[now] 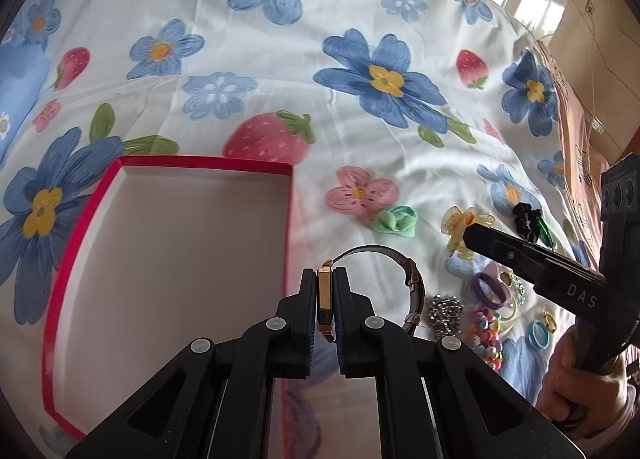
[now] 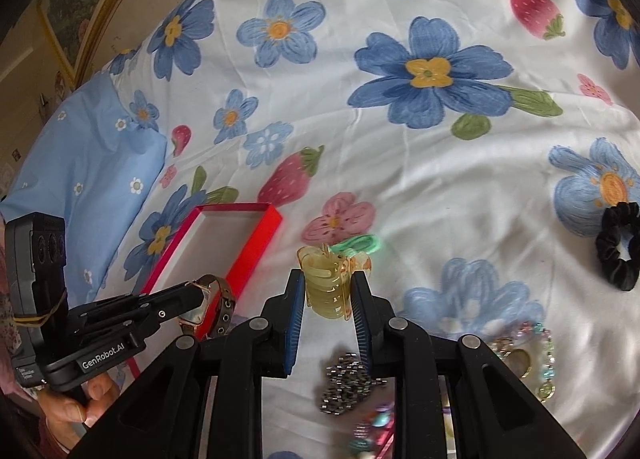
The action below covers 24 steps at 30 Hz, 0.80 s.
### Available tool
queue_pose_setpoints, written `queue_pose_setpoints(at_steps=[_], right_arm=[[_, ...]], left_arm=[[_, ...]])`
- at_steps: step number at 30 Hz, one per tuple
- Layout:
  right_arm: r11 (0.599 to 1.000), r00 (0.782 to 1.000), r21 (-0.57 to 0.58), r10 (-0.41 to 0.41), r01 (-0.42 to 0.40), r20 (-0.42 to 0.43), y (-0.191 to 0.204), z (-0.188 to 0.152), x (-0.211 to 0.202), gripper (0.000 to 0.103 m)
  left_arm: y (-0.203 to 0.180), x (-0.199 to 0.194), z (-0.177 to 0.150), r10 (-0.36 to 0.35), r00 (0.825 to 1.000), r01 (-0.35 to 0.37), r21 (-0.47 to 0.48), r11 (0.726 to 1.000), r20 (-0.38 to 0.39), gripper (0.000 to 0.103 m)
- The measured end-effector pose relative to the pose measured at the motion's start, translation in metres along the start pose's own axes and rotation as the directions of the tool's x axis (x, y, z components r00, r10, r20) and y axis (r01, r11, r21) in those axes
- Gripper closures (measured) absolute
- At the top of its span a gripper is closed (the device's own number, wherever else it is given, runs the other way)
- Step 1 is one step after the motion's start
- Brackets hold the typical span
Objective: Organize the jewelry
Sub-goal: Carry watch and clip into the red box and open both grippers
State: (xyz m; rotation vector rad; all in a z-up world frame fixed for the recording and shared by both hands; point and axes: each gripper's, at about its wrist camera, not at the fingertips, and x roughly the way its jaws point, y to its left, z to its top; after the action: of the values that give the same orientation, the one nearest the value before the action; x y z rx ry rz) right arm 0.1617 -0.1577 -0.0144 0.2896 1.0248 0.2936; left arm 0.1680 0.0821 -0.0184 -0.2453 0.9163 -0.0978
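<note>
My left gripper (image 1: 325, 273) is shut on a gold-cased wristwatch (image 1: 325, 299), its mesh strap (image 1: 412, 283) arching to the right; it hangs beside the right wall of a red-rimmed open box (image 1: 86, 219) with a white floor. In the right wrist view the same watch (image 2: 202, 309) sits in the left gripper (image 2: 198, 293) near the box (image 2: 256, 259). My right gripper (image 2: 326, 279) is shut on a yellow translucent hair claw (image 2: 326, 287), held above the floral bedsheet. That claw (image 1: 456, 229) shows at the right gripper's tip (image 1: 470, 231) in the left view.
Loose accessories lie on the sheet: a green scrunchie (image 1: 396, 221), a black scrunchie (image 2: 618, 247), a silver beaded piece (image 2: 348, 381), a pastel bead bracelet (image 2: 546, 355), and coloured hair ties (image 1: 488, 293). A blue pillow (image 2: 84, 179) lies at left. A hand (image 1: 576, 375) grips the right handle.
</note>
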Motion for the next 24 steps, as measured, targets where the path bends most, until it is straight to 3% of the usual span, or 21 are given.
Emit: queue_pose_setpoints(at_steps=[13,24], right_arm=[[0.99,0.994,-0.101,0.097,-0.102,-0.048,0.07,0.009,0.042,0.08],[0.976,0.984,-0.155,0.135,-0.152,-0.116,0.118,0.02,0.101,0.08]], left_arm=[[0.061,-0.018,0.008,0.117,0.993,-0.116,-0.064,0.991,0.016,0.096],[0.116,0.023,0.038,0.218,0.976,-0.22,-0.117,0.969,-0.028,0.096]])
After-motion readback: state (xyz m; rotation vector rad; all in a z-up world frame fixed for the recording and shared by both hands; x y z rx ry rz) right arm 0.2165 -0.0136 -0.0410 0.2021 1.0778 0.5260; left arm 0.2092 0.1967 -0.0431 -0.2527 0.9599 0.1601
